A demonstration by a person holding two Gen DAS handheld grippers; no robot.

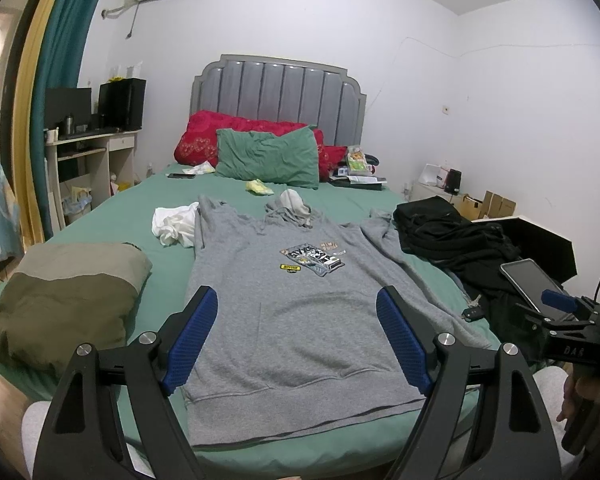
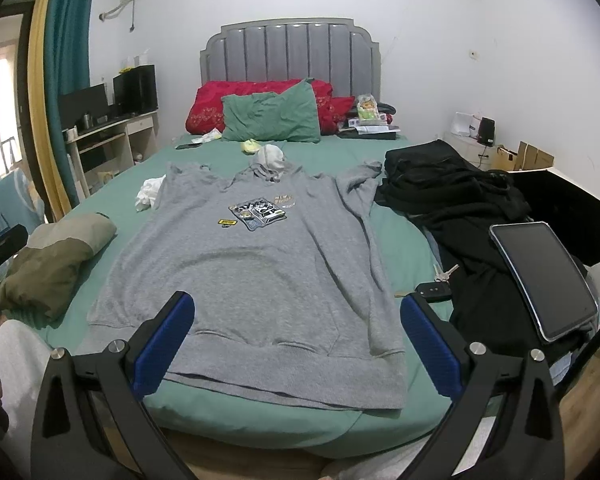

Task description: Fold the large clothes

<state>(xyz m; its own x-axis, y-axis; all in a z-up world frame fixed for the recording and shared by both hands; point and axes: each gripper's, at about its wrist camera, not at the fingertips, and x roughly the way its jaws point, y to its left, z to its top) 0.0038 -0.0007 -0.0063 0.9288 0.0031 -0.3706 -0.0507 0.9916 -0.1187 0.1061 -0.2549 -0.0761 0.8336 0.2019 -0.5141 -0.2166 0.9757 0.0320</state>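
Observation:
A grey hoodie with a printed chest patch lies flat, front up, on the green bed sheet, hem toward me and hood toward the headboard. It also shows in the right wrist view. My left gripper is open and empty, held above the hem end. My right gripper is open and empty, above the hem's right part. The right gripper also shows at the right edge of the left wrist view.
A folded olive garment lies at the left of the hoodie, white cloth near its left shoulder. Black clothes, keys and a tablet lie at the right. Pillows sit by the headboard.

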